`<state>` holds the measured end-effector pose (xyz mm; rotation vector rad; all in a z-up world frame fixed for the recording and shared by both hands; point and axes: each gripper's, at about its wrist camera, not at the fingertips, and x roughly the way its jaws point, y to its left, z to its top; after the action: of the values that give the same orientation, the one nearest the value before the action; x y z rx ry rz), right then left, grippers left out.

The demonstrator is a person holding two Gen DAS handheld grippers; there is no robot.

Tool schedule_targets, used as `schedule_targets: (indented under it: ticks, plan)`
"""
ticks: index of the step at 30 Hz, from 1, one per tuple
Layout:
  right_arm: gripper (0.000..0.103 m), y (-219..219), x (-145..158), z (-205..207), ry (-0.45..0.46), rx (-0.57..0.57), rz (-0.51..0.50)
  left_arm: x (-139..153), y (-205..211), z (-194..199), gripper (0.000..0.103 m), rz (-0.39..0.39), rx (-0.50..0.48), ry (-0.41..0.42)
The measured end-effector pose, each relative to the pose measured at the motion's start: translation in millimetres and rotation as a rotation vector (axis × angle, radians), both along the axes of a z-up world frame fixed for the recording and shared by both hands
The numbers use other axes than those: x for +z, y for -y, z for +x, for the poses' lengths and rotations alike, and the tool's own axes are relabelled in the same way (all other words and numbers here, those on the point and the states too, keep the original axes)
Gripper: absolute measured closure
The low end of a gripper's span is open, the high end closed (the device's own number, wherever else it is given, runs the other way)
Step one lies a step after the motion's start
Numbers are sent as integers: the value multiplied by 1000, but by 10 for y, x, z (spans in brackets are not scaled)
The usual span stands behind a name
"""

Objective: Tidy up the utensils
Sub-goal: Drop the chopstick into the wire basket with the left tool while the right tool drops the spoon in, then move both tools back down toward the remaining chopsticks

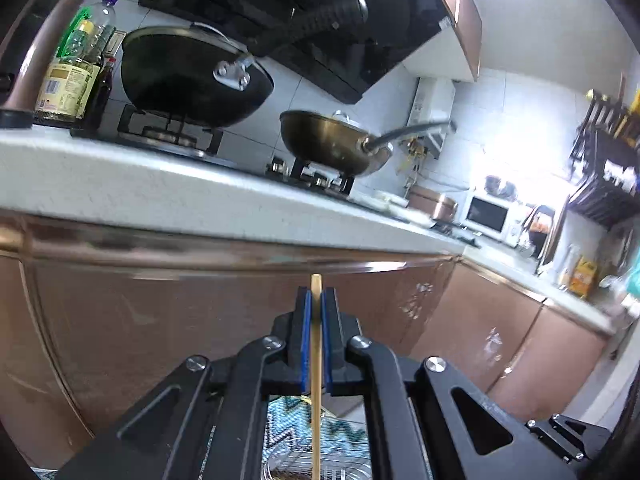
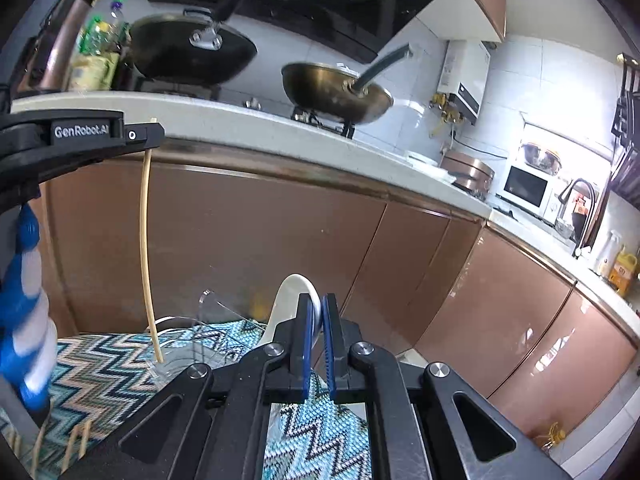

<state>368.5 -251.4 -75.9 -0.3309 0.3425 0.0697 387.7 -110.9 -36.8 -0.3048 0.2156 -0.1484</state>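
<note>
My left gripper (image 1: pixel 316 300) is shut on a pale wooden chopstick (image 1: pixel 316 360) that hangs straight down through its blue pads. In the right wrist view the same gripper (image 2: pixel 154 132) holds that chopstick (image 2: pixel 146 240) upright, its lower tip reaching a clear acrylic holder (image 2: pixel 208 340) on the zigzag cloth (image 2: pixel 100 372). My right gripper (image 2: pixel 316 308) is shut on a white ceramic spoon (image 2: pixel 290 300), whose bowl rises above the fingers to the left.
Copper-coloured cabinet doors (image 2: pixel 260 240) stand close ahead under a white counter (image 2: pixel 240 120). A black wok (image 2: pixel 192 52) and a brass pan (image 2: pixel 332 88) sit on the stove. Several wooden sticks (image 2: pixel 76 440) lie at the cloth's near left edge.
</note>
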Motion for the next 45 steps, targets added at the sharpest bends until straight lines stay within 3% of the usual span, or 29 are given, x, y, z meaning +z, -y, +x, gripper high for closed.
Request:
schedule_targets:
  ticks: [9,11,13,14,16,20,28,34,38,45]
  plan:
    - [96,-98,-552,298,-51,4,42,-668,214,224,98,95,-16,-55]
    - [90,-73,-576,263,-55,5,53,-729,239,173,97,111,-20,-49]
    - [75,-14,-565,218,-52,7,94,-751,224,96,93,119,-22,-44]
    - [70,22,-523,158,-42,5,112,-748,204,54,87,117,-27,-43]
    - [60,69,-422,22,-13,-7,136,-700,163,-53,77,114,-31,-32]
    - [56,139,-199,-214,23,-25,156,-502,17,-316,69,130,-26,-2]
    - [19,248,292,-1095,129,-75,206,-57,-409,-996,66,184,-3,50]
    - [0,195,710,-1909,194,-63,225,255,-688,-1571,63,277,-8,45]
    - [0,150,897,-2337,215,-33,245,388,-864,-1908,63,317,-17,24]
    - [0,81,1011,-2887,235,12,256,469,-1195,-2355,63,306,-42,-60]
